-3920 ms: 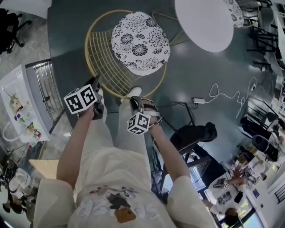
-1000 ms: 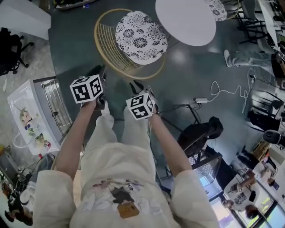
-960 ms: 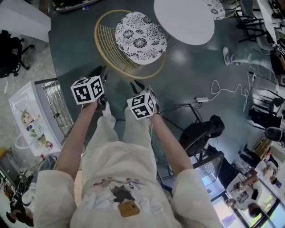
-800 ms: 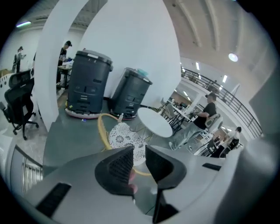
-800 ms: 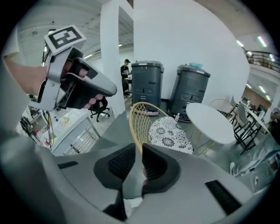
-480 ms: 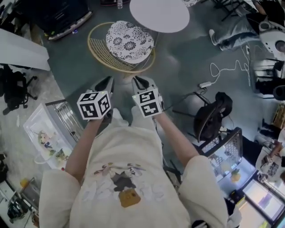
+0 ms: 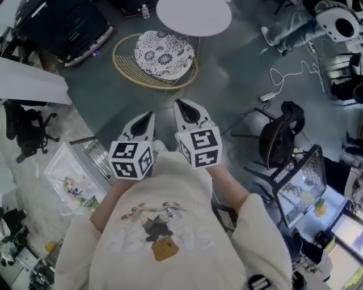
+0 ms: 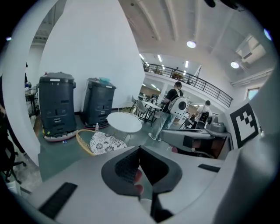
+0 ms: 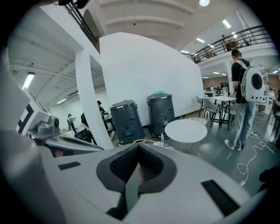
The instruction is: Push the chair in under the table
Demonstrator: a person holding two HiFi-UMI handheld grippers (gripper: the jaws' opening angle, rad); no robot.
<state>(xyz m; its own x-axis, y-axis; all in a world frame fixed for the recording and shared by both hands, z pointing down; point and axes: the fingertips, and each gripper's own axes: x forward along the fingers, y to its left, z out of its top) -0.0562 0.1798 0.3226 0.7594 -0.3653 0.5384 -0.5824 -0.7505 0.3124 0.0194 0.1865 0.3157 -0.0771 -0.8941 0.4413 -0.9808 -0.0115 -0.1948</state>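
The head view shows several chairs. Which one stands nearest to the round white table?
The gold wire chair with the flowered cushion, just beside the table. The black office chair stands far away at the left.

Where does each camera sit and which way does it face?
Head view: on the head, steeply down at chair, table; torso, arms, left gripper, right gripper show.
Left gripper view: on left gripper, along its shut jaws toward chair.
Right gripper view: on right gripper, shut jaws, toward table.
All share chair and table.

Cream cartoon-print shirt point(image 7: 164, 238), grey left gripper point(image 7: 148, 116), grey right gripper point(image 7: 179, 105)
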